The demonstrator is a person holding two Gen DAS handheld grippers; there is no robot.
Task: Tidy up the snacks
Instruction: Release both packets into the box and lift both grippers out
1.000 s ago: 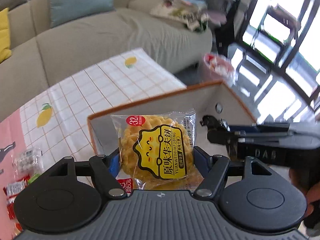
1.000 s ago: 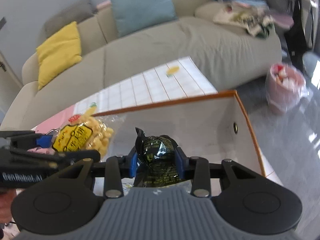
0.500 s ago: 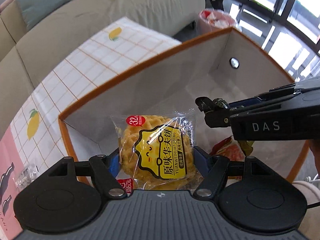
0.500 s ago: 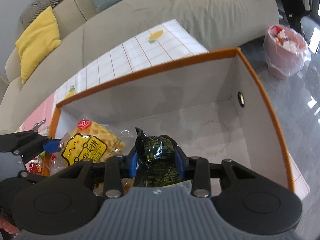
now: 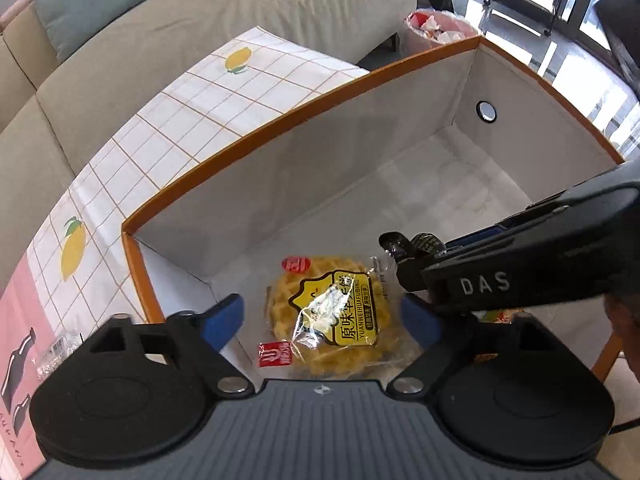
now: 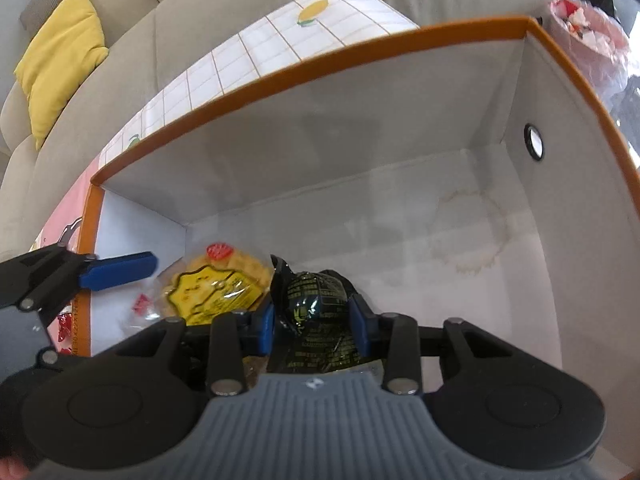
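Sofa (image 5: 240, 12), pink bin (image 5: 440, 30), perhaps wrappers (image 5: 60, 350) beside box (image 5: 280, 124)

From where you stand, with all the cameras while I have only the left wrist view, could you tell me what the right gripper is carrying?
Observer: The right gripper is shut on a dark green snack packet.
Operator: Thank you. Is it inside the box yet?
Observer: It hangs inside the orange-rimmed box, right of the yellow waffle packet.
Operator: Is my left gripper clear of the waffle?
Observer: Yes, one blue finger of the left gripper stands apart from it; the jaws are opening.
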